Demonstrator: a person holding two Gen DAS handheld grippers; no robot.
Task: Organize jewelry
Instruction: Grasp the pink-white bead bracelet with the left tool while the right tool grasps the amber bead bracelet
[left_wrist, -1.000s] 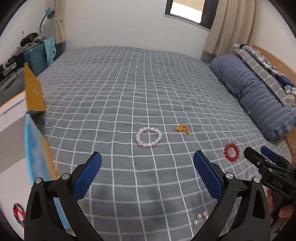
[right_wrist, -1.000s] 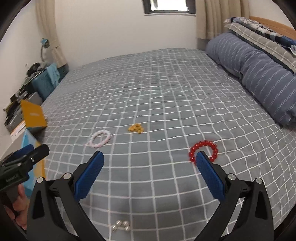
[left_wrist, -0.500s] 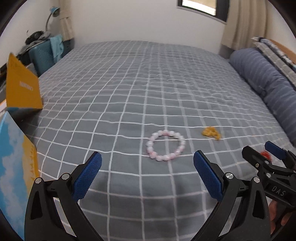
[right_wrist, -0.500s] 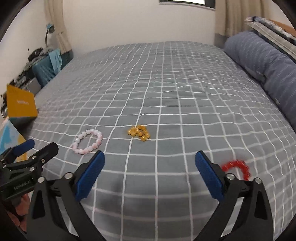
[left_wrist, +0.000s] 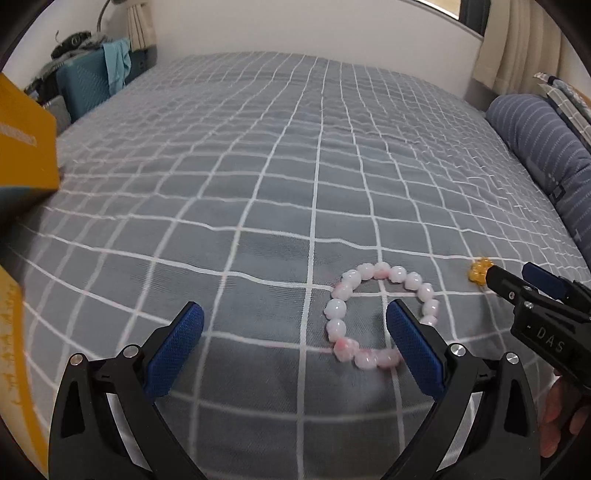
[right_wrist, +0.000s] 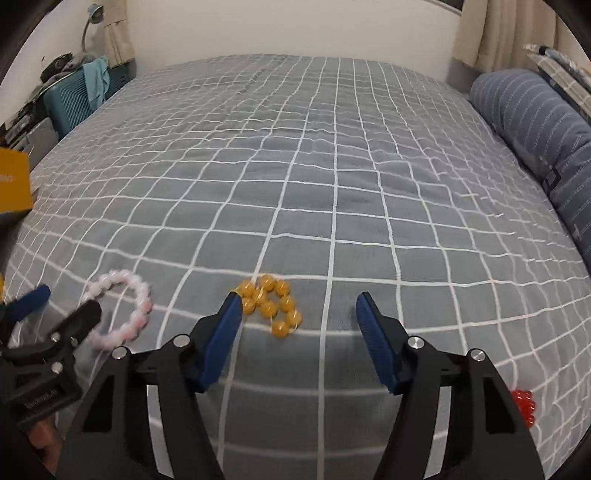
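Observation:
A pink bead bracelet (left_wrist: 373, 317) lies flat on the grey checked bedspread (left_wrist: 280, 177). My left gripper (left_wrist: 295, 332) is open low over the bed; its right finger (left_wrist: 413, 350) sits inside the bracelet's ring. An orange bead bracelet (right_wrist: 273, 304) lies bunched on the bed just ahead of my open right gripper (right_wrist: 299, 325), close to its left finger (right_wrist: 221, 336). A red bead bracelet (right_wrist: 522, 404) shows at the lower right of the right wrist view, partly hidden. The pink bracelet (right_wrist: 122, 310) and left gripper (right_wrist: 48, 328) appear at the left there.
A yellow and blue box (left_wrist: 26, 162) stands at the bed's left edge. A striped blue pillow (left_wrist: 546, 147) lies along the right side. A teal suitcase (left_wrist: 88, 85) and clutter stand beyond the bed's far left corner. The right gripper (left_wrist: 524, 291) shows in the left wrist view.
Both grippers have moved forward and down toward the bed. The left one has closed in on the pink bracelet, the right one on the orange bracelet. The right gripper's jaws have narrowed.

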